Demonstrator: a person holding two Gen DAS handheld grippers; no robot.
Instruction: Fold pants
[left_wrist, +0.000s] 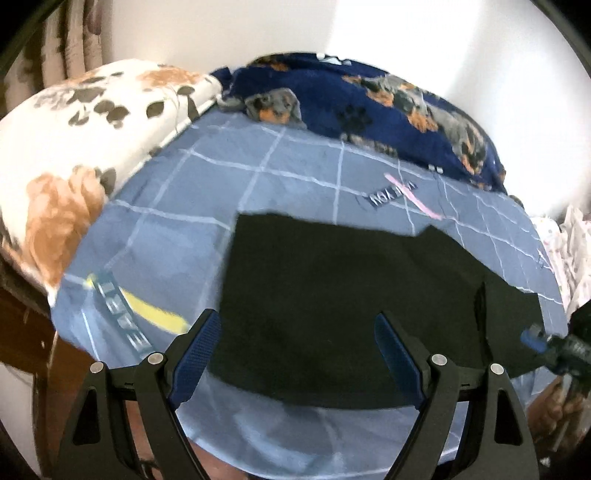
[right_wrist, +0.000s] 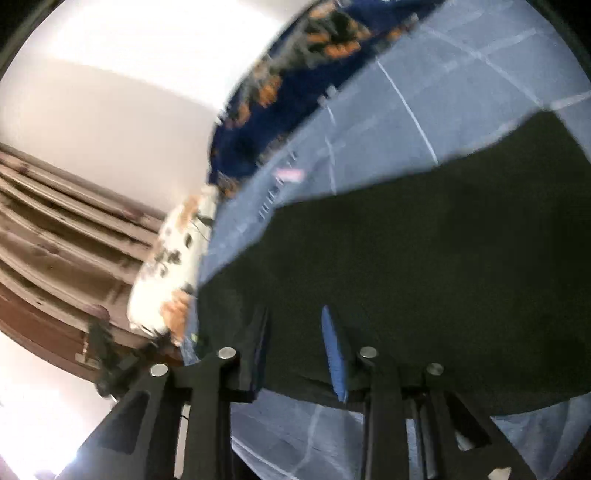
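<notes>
Black pants (left_wrist: 332, 295) lie flat on the blue checked bedsheet (left_wrist: 258, 173), folded into a broad dark slab. My left gripper (left_wrist: 297, 347) hangs open over the near left part of the pants, its blue pads wide apart and holding nothing. The right gripper shows at the far right edge of the left wrist view (left_wrist: 535, 339). In the right wrist view the pants (right_wrist: 424, 266) fill the lower right, and my right gripper (right_wrist: 299, 347) is open above their near edge, empty. The view is tilted and blurred.
A white floral pillow (left_wrist: 74, 147) lies at the left of the bed. A navy dog-print blanket (left_wrist: 369, 103) is bunched along the far side by the white wall. A brown curtain (right_wrist: 55, 240) hangs beyond the pillow.
</notes>
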